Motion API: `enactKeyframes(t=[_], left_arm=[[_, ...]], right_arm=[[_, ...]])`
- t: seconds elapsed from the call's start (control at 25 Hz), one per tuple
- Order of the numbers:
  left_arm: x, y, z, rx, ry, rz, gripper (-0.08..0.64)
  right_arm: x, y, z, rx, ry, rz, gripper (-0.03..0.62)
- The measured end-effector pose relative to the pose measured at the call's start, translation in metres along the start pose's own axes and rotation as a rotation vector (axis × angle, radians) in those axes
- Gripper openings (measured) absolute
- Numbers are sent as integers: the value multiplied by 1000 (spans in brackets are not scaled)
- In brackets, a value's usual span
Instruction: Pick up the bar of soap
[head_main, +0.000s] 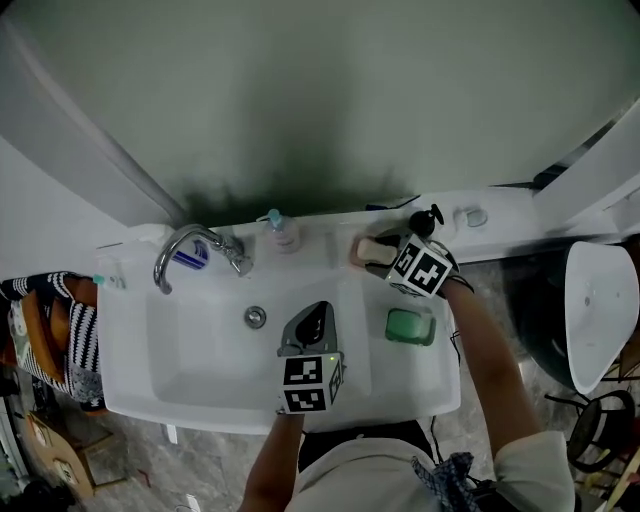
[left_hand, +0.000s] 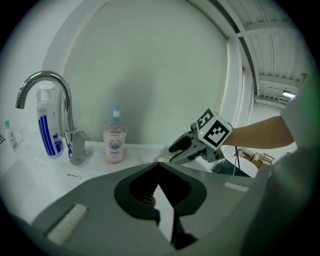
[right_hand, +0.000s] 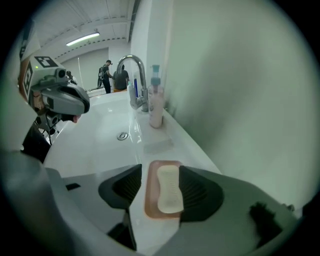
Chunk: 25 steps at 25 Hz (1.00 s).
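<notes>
A cream bar of soap (right_hand: 168, 189) lies in a pink dish (right_hand: 150, 200) on the white ledge behind the sink basin. My right gripper (right_hand: 161, 170) is open and straddles the dish, one jaw on each side of the bar, neither pad pressing it. From the head view the soap (head_main: 370, 245) shows just left of the right gripper (head_main: 380, 256), at the back right of the sink (head_main: 130, 330). My left gripper (head_main: 317, 312) hovers over the basin's right half. Its jaws meet at the tips with nothing in them, as the left gripper (left_hand: 157, 164) shows in its own view.
A chrome faucet (head_main: 190, 248) and a pink pump bottle (head_main: 283, 232) stand on the back ledge. A green pad (head_main: 410, 326) lies on the sink's right rim and a black pump bottle (head_main: 428, 218) stands behind the right gripper. A white toilet (head_main: 600, 310) is to the right.
</notes>
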<state>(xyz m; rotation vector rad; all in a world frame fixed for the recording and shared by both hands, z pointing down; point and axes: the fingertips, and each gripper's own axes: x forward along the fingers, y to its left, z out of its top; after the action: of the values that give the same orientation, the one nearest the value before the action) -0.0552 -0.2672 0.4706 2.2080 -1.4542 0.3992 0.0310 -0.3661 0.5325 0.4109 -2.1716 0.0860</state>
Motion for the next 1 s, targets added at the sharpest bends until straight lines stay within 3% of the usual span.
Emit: enactKeyframes(t=[0.36, 0.84, 1.0], left_arm=[[14, 3, -4, 16, 29, -46, 9], [21, -8, -6, 17, 34, -73, 9], [23, -15, -8, 25, 39, -88, 9]], right_arm=[[26, -2, -20, -62, 122, 30, 238], [42, -15, -35, -17, 195, -70, 238], [49, -13, -40, -1, 230, -36, 236]])
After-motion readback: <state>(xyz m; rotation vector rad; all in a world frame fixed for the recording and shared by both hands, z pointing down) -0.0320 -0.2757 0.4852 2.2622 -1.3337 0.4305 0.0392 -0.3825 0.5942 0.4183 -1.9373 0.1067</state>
